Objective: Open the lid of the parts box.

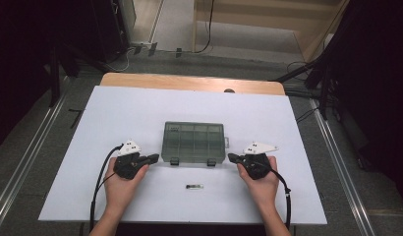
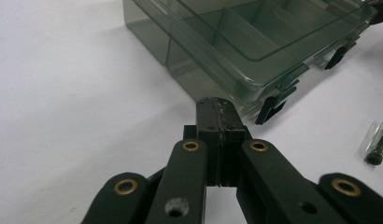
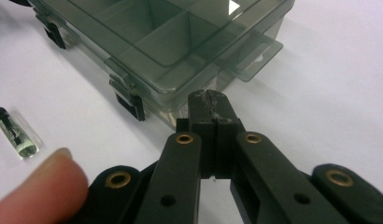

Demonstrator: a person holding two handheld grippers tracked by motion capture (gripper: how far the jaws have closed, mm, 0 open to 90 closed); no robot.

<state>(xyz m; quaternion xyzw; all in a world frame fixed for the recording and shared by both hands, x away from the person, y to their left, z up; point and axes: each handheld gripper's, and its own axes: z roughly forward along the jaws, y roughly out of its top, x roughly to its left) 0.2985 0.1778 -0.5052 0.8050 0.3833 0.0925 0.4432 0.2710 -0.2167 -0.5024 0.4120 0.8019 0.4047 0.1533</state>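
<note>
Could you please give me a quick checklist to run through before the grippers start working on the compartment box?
1. Compartment box lid down, both front latches closed: ok.
2. Left gripper near the box's front left corner, jaws together, holding nothing: ok.
3. Right gripper near the front right corner, jaws together, holding nothing: ok.
4. Small clear tube lies on the white table in front of the box, apart from both grippers: ok.
5. Box compartments free of contents: cannot tell through the tinted lid.
6. Cables trail back toward the person, off the box: ok.

White table (image 1: pixel 116 118): organizer box (image 1: pixel 193 142), small vial (image 1: pixel 193 187).
</note>
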